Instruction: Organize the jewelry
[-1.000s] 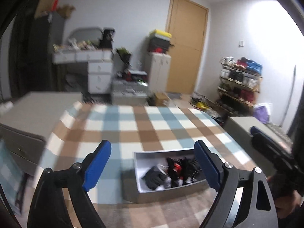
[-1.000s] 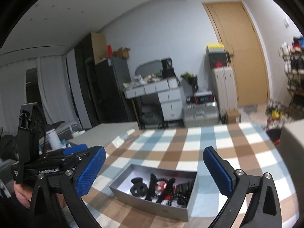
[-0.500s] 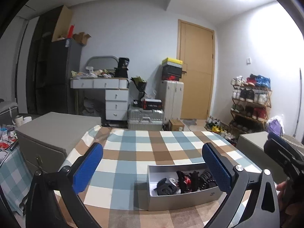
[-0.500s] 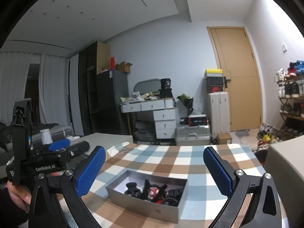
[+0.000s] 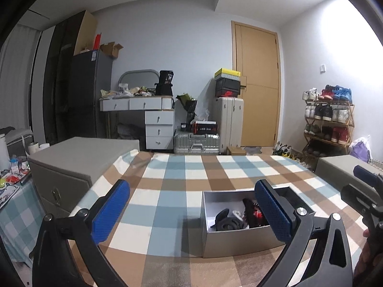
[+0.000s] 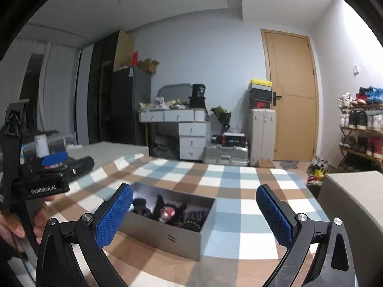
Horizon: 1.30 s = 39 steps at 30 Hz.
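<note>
1. Left wrist view: a grey open box (image 5: 235, 239) sits on the checked cloth (image 5: 167, 191) of the bench, low and right of centre. It holds a jumble of dark jewelry (image 5: 241, 215), mostly black with a red piece.
2. The right blue pad of the left gripper (image 5: 191, 212) covers the box's right part, so its contents there are hidden. The single pieces cannot be told apart.
3. The left gripper's jaws stand wide apart with nothing between the pads; they have just been opening. The box lies ahead of them, not touched.
4. The right gripper (image 5: 366, 191) shows only in part at the right edge, cut off by the frame.
5. Against the earlier frames, the box sits lower in the view and more of the room's ceiling shows.
6. Right wrist view: the same box (image 6: 167, 234) lies ahead, nearer the left pad, its far side blurred.
7. The right gripper (image 6: 194, 217) has its jaws spread wide, empty.
8. At the left, a hand (image 6: 14, 222) holds the left gripper (image 6: 45, 177), seen from the side.
</note>
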Each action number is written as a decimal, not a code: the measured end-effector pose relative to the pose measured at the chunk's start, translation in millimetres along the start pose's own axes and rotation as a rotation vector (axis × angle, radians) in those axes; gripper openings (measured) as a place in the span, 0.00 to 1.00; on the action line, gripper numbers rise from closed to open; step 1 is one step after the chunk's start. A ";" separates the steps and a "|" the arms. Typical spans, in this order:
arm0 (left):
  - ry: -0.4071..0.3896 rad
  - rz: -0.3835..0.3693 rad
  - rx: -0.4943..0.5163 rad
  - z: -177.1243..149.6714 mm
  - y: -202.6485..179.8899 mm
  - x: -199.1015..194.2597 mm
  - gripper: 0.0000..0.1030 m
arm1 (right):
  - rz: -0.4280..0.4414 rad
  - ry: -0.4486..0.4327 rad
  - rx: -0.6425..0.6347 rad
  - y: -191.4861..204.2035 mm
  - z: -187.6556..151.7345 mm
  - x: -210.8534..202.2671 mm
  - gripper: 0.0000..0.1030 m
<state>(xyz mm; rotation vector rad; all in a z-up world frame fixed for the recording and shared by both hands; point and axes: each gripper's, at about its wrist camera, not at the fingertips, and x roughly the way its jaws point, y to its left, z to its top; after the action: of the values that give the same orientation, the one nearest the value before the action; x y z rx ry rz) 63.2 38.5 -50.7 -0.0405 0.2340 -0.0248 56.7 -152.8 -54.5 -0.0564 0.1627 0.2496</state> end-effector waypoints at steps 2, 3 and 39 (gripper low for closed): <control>0.011 -0.002 0.000 -3.0 -2.2 1.1 0.99 | -0.006 0.012 -0.003 -1.0 -3.7 2.4 1.00; 0.015 0.002 0.001 -3.7 -3.0 1.8 0.99 | -0.002 0.022 0.004 -2.4 -4.3 4.1 1.00; 0.073 -0.004 0.036 -6.2 -14.4 0.3 0.99 | 0.020 0.111 0.016 -5.9 -7.9 15.5 1.00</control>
<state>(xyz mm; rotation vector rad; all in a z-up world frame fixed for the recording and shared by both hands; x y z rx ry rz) 61.8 23.9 -56.2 -0.0039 0.3064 -0.0343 71.8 -155.3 -64.6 -0.0531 0.2754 0.2652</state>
